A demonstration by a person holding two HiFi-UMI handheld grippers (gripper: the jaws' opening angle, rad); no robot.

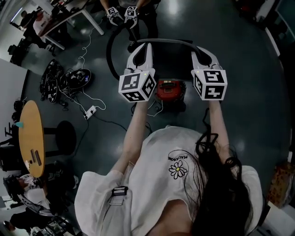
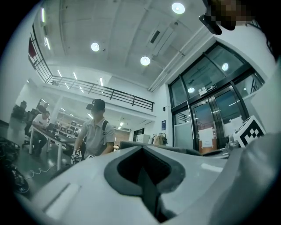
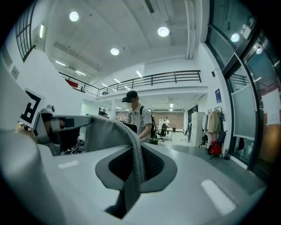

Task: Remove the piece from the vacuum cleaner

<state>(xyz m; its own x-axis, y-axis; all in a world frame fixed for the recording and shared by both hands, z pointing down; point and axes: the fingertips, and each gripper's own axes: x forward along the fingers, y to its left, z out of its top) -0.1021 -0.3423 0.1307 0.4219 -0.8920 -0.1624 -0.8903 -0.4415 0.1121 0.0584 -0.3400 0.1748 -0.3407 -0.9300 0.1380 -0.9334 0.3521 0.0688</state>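
A red vacuum cleaner (image 1: 169, 90) stands on the dark floor just below and between my two grippers. Above it, a dark curved tube piece (image 1: 168, 42) spans from my left gripper (image 1: 142, 46) to my right gripper (image 1: 203, 50). Both grippers are shut on its ends. Beyond the left gripper a black hose (image 1: 110, 53) loops down toward the floor. In the right gripper view, a grey woven hose (image 3: 112, 132) passes through the shut gripper (image 3: 131, 173) and runs left. In the left gripper view, the gripper (image 2: 147, 178) is shut, with the tube (image 2: 184, 150) showing just past its tips.
Another person (image 1: 124, 11) with two grippers stands beyond the vacuum. A power strip (image 1: 90, 112) and its cables lie on the floor to the left, near a pile of black gear (image 1: 64, 80). A round wooden table (image 1: 31, 138) and a black stool (image 1: 64, 137) stand at the left.
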